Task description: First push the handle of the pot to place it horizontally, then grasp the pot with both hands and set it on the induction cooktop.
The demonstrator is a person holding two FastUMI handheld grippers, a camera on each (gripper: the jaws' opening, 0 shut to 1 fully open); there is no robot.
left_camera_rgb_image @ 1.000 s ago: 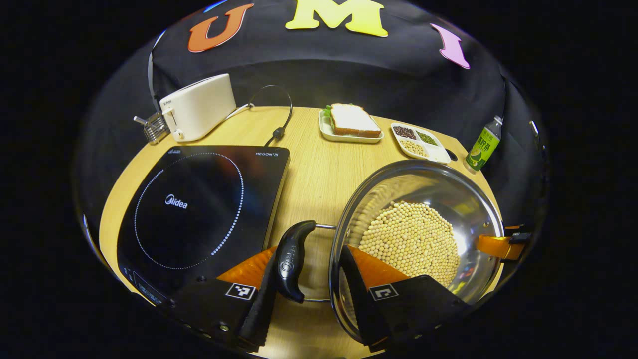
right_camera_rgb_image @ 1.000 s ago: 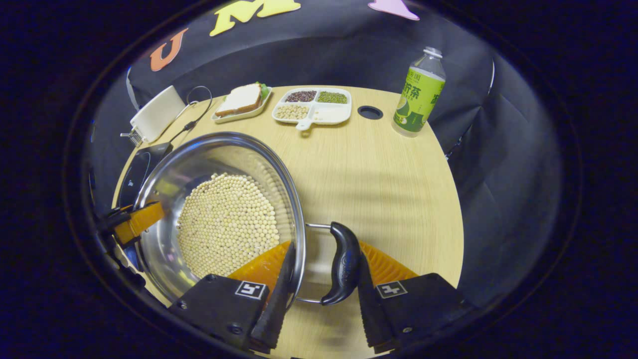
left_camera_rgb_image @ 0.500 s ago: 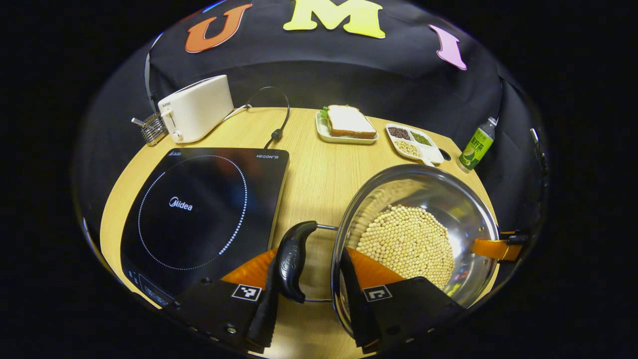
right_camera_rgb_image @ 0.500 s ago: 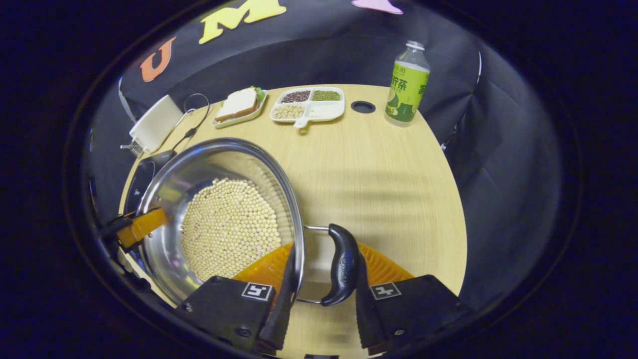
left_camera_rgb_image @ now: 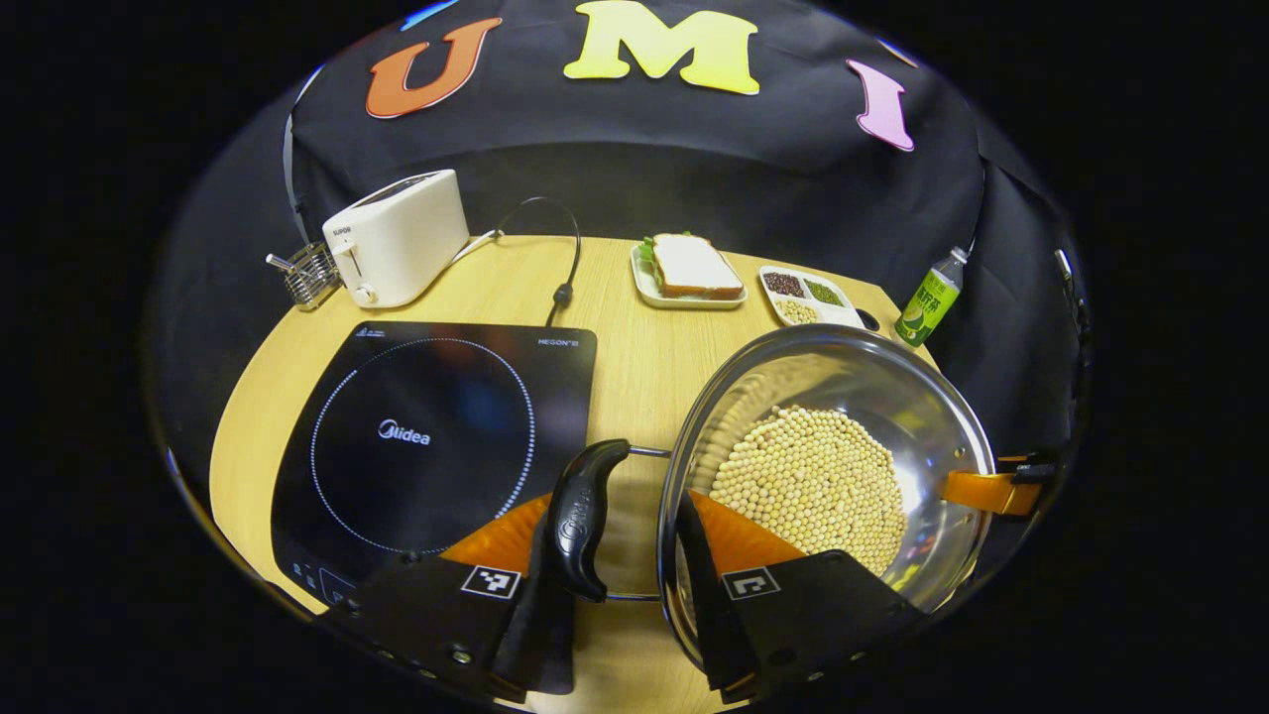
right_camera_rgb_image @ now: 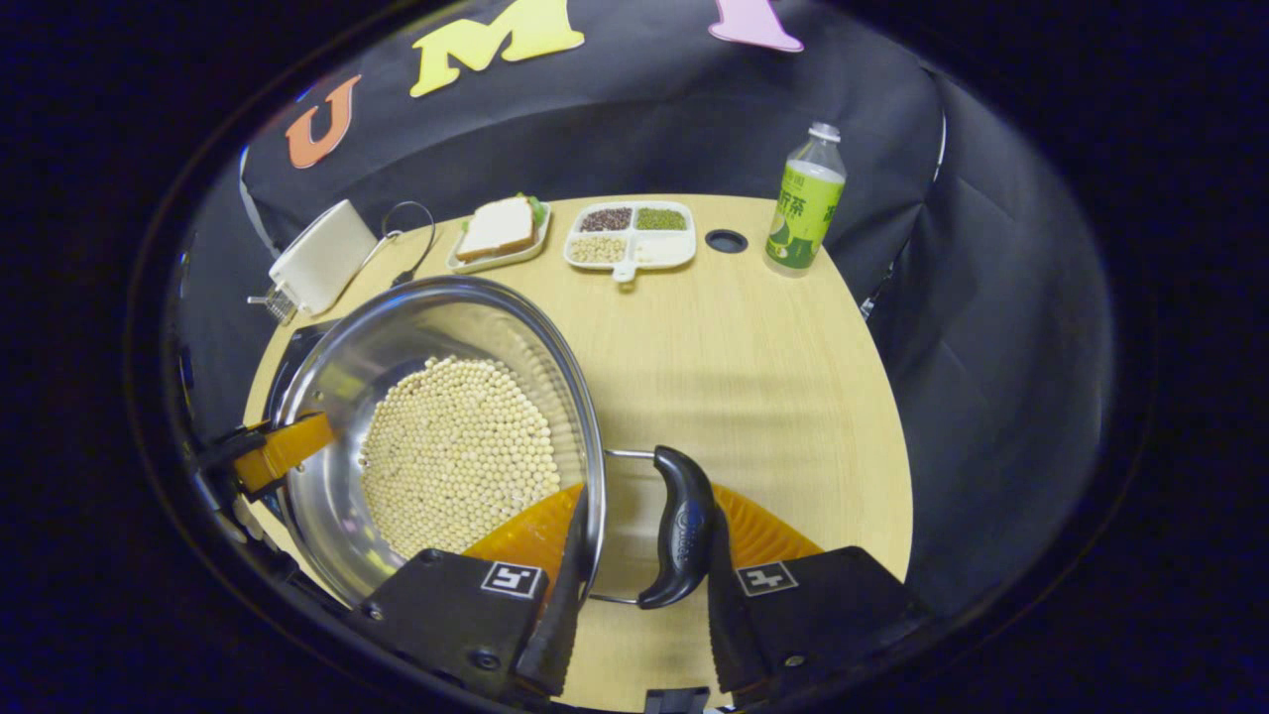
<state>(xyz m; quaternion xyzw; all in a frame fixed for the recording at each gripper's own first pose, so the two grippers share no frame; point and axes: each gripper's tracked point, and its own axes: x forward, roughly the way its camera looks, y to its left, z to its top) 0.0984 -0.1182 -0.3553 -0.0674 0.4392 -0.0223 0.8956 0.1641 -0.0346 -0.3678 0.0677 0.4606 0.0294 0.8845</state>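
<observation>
A steel pot (left_camera_rgb_image: 927, 416) holding soybeans (left_camera_rgb_image: 808, 476) hangs between both grippers above the wooden table (left_camera_rgb_image: 625, 347). My left gripper (left_camera_rgb_image: 620, 590) is shut on the pot's black left handle (left_camera_rgb_image: 580, 516), one finger outside the handle and one inside the rim. My right gripper (right_camera_rgb_image: 642, 590) is shut the same way on the black right handle (right_camera_rgb_image: 684, 526) of the pot (right_camera_rgb_image: 397, 332). The black induction cooktop (left_camera_rgb_image: 436, 436) lies just left of the pot. Each gripper's orange finger shows across the pot in the other's view.
A white toaster (left_camera_rgb_image: 397, 238) with its cable and a small wire basket (left_camera_rgb_image: 307, 273) stand at the back left. A sandwich plate (left_camera_rgb_image: 689, 270), a divided grain dish (left_camera_rgb_image: 808, 295) and a green bottle (right_camera_rgb_image: 803, 203) line the far edge.
Both grippers have risen with the pot, so the table looks farther off. The pot has drifted left toward the cooktop, whose near corner now sits under the left handle.
</observation>
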